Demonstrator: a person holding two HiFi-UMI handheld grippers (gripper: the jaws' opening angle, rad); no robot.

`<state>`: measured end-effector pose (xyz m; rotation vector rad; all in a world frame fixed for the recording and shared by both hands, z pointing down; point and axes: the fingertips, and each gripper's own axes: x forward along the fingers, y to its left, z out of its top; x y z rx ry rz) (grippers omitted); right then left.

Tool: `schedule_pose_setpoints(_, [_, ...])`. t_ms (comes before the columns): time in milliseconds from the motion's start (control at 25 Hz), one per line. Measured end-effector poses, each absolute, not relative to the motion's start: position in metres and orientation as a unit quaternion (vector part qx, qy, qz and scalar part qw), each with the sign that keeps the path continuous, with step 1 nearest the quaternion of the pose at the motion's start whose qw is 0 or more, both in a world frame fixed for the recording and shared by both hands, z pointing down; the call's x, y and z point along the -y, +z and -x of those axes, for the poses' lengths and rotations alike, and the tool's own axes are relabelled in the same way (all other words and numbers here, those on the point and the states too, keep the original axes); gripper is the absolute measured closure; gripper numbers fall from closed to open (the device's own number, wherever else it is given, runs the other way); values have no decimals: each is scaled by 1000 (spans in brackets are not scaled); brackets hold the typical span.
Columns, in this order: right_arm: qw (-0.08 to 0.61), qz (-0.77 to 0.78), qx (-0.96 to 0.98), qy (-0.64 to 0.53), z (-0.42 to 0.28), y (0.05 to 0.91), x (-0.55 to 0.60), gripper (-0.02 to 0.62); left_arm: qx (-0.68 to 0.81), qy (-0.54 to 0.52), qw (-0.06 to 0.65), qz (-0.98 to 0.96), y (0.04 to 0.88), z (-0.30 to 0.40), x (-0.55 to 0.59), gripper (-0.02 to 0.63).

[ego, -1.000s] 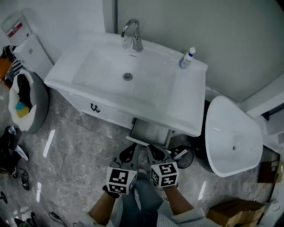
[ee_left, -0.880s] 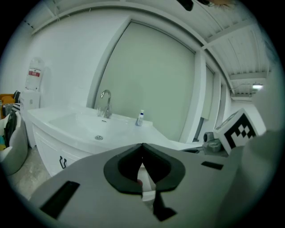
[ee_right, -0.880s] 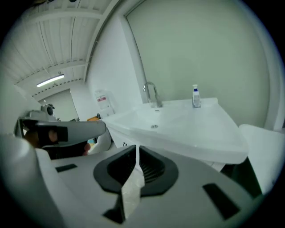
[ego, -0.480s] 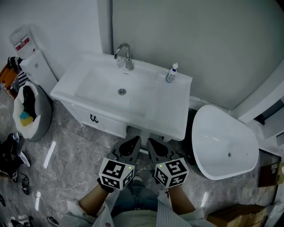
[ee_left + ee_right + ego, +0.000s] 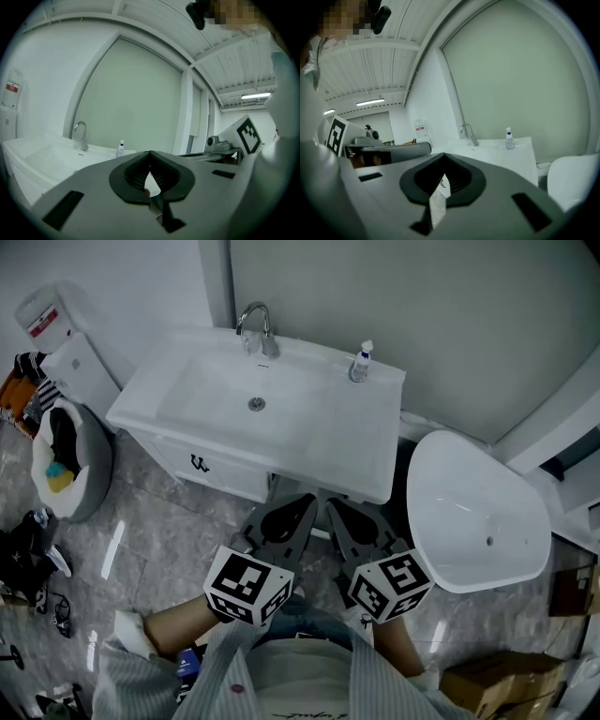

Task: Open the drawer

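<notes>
Head view: the drawer [image 5: 318, 532] sits under the counter's [image 5: 370, 451] front edge, right of the handled cabinet front [image 5: 199, 465]. Only a pale sliver shows between my 2 claws, so I judge it pulled out and the job likely done. My left claw [image 5: 302, 506] and right claw [image 5: 339, 508] are both pinched closed, holding nothing.

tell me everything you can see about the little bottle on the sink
The bottle is small and pale, seemingly plastic, with a white spray-type top and a blue patch on its body. It stands upright on the sink's back right corner, to the right of the tap. Only the sink top touches it.
</notes>
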<state>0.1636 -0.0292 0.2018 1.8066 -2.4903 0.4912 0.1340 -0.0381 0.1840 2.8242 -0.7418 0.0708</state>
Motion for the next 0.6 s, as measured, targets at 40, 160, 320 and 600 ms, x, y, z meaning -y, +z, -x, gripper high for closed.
schedule_pose_setpoints(40, [8, -583, 797, 159, -166, 200, 29, 586, 248, 26, 109, -962, 184, -135, 38, 591])
schedule_pose_setpoints(160, [6, -590, 792, 157, -170, 196, 27, 586, 237, 31, 104, -965, 184, -137, 39, 591])
schedule_pose_setpoints(320, [13, -594, 788, 161, -170, 197, 27, 586, 226, 34, 116, -967, 186, -138, 45, 591])
schedule_pose_setpoints(600, [28, -593, 790, 152, -164, 199, 32, 586, 220, 41, 103, -969, 193, -135, 45, 591])
